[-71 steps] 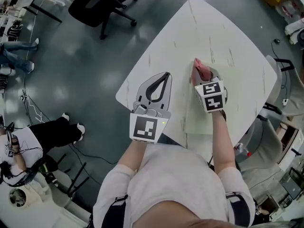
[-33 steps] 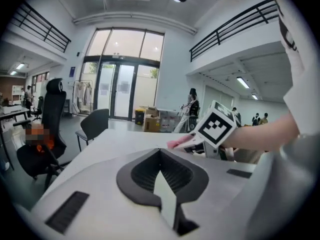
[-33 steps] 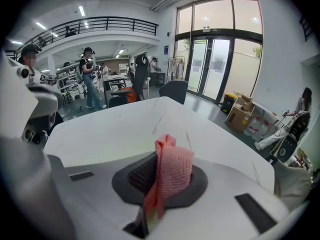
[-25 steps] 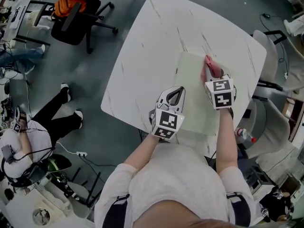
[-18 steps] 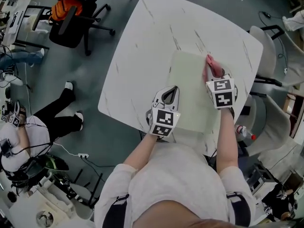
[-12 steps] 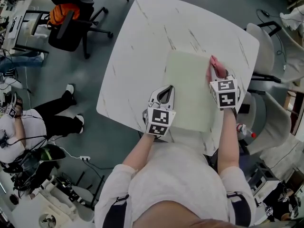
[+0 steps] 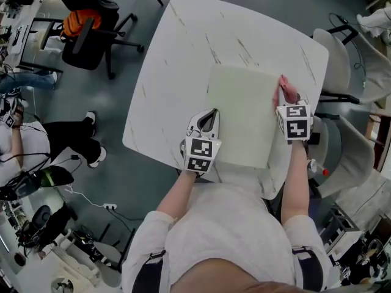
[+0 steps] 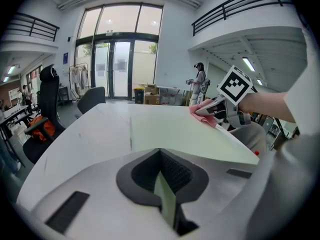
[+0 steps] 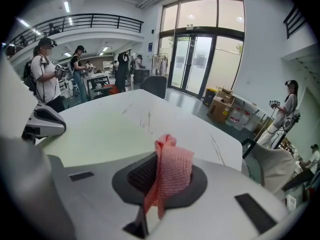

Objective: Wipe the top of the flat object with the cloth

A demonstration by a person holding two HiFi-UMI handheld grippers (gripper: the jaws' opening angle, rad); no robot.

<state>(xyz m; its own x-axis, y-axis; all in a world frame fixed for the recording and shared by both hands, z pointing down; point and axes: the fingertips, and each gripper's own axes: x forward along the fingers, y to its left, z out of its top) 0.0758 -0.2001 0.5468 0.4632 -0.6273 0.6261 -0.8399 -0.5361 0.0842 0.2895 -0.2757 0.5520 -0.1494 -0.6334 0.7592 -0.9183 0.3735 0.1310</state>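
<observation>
- Since a few seconds back, my left gripper [image 7: 209, 116] has come off the bare table [image 7: 177, 60] and onto the near left corner of the board [image 7: 241, 112]. My right gripper [image 7: 285, 102] has carried the cloth [image 7: 288, 90] across to the board's right edge.
- Left gripper: the jaws are closed on the board's thin pale green edge. In the left gripper view a sliver of that edge stands upright between them, and the board [image 8: 175, 129] runs ahead and off to the right.
- Right gripper: the jaws are pinched together on the pink cloth [image 9: 170, 174]. It bunches up between them and pokes out past the tips.
- From the left gripper, the cloth [image 8: 206, 115] is ahead and to the right, lying on the board's far right edge under the right gripper's tips.
- From the right gripper, the board [image 9: 100, 134] spreads out to the left and the white marbled table [image 9: 200, 129] carries on ahead. The left gripper [image 9: 42, 123] sits at the far left, on the board's other side.
- The board lies flat on the table, between my two grippers, well inside the table's rim.
- Beyond the table, far ahead and to the left of my left gripper, stands a black office chair [image 7: 91, 32] with something orange on it.
</observation>
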